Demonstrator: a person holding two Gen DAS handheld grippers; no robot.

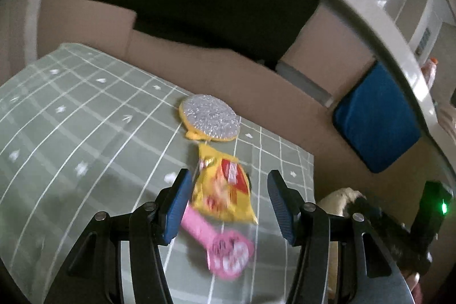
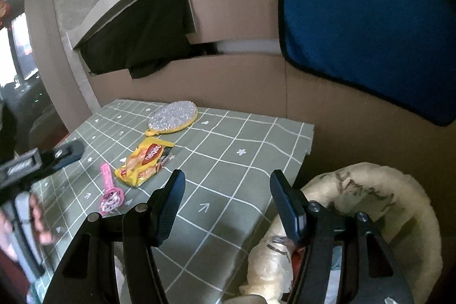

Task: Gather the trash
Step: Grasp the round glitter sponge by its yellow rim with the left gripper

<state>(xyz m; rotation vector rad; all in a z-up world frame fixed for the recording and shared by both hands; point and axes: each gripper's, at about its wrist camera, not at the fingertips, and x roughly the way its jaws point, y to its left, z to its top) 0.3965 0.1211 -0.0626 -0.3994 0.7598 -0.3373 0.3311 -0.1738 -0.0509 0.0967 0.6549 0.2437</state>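
A yellow snack wrapper (image 1: 225, 190) was recorded lying flat on the green checked cloth of the bench (image 1: 71, 118), seen ahead between the spread jaws of the left claw (image 1: 228, 204) but not touched by them. A pink wrapper (image 1: 219, 247) with a round printed end was noted just beside it on the near side, its strip end partly hidden behind the claw's left finger. A round silver pad with a yellow rim (image 1: 209, 121) was noted just beyond the yellow wrapper, towards the far edge of the cloth.

In the right wrist view the same three items, the yellow wrapper (image 2: 146, 160), the pink wrapper (image 2: 109, 191) and the silver pad (image 2: 172, 114), were recorded in a row, well apart from the right claw (image 2: 225, 204). That claw was held wide open and empty over bare cloth near the right edge of the bench (image 2: 242, 138). A cream plastic bag (image 2: 370, 207) with an open rolled mouth was noted off that edge, partly behind the claw's right finger. Cardboard walls (image 2: 313, 93) and a blue cloth (image 2: 364, 19) were recorded behind the bench.
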